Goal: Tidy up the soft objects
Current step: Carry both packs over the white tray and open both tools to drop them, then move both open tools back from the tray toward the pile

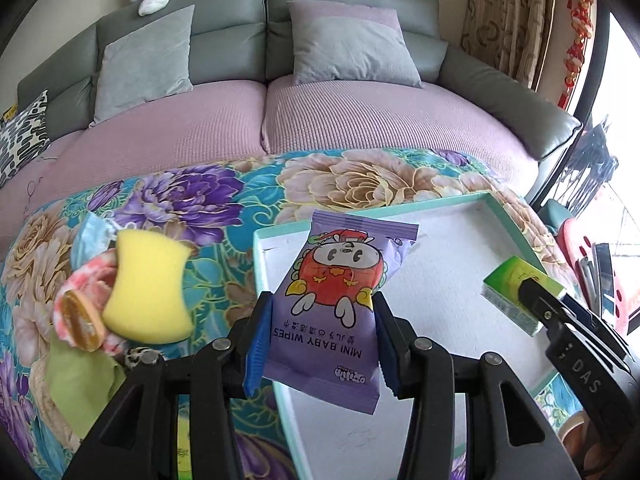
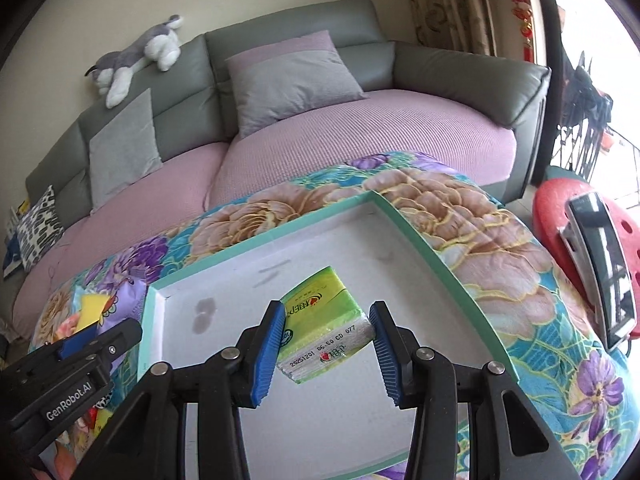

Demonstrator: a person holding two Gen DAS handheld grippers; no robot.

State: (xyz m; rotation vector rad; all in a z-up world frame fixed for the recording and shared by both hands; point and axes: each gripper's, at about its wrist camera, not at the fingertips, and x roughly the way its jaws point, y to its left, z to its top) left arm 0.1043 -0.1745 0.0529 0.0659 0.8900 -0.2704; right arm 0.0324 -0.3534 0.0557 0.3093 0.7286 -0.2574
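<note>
While both hands are hanging over the white tray, the left gripper is pinching the purple wipes pack and the right gripper is pinching the green tissue pack, both seemingly being held for dropping inside; the yellow sponge is waiting on the floral blanket

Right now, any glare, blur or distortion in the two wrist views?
Left wrist: heavy fisheye bending of the grey sofa, blown-out window glare at right, the purple baby-wipes pack in the left claw sharp. Right wrist: same bowing, overexposed top right, print on the green tissue pack in the right claw legible.
</note>
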